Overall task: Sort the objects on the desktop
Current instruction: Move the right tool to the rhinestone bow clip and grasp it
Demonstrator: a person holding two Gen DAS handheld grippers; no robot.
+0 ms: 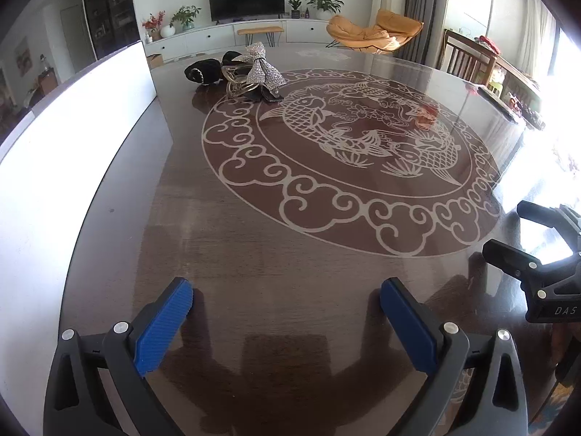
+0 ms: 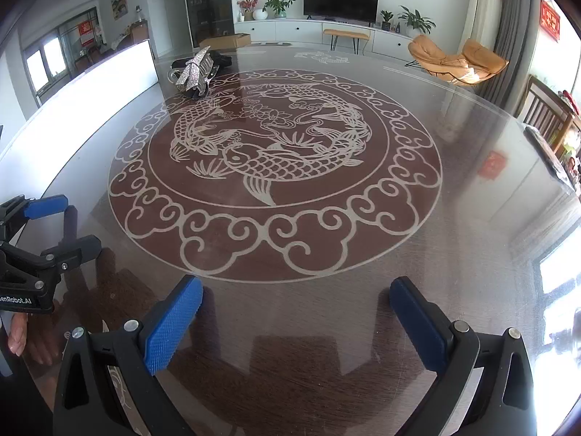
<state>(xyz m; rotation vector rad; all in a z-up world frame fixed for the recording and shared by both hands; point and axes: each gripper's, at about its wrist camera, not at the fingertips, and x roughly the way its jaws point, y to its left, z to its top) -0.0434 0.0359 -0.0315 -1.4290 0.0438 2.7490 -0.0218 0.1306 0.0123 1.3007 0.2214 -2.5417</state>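
Observation:
A small heap of hair accessories lies at the far left of the round table: a sparkly silver bow [image 1: 259,67] [image 2: 194,71], a black fuzzy item [image 1: 201,71] and a clear claw clip [image 1: 236,85] beneath the bow. My left gripper [image 1: 287,296] hovers low over the near part of the table, open, with nothing between its blue pads. My right gripper [image 2: 296,292] is likewise open and empty over the near table. Each gripper shows at the edge of the other's view: the right gripper [image 1: 508,232] and the left gripper [image 2: 78,225]. Both are far from the heap.
The dark glass-topped table [image 1: 290,236] carries a white fish-and-cloud pattern. A white flat board [image 1: 72,138] [image 2: 109,72] lies along the left side beside the heap. A person's hand [image 2: 18,330] shows at the lower left. Chairs and a TV cabinet stand beyond the table.

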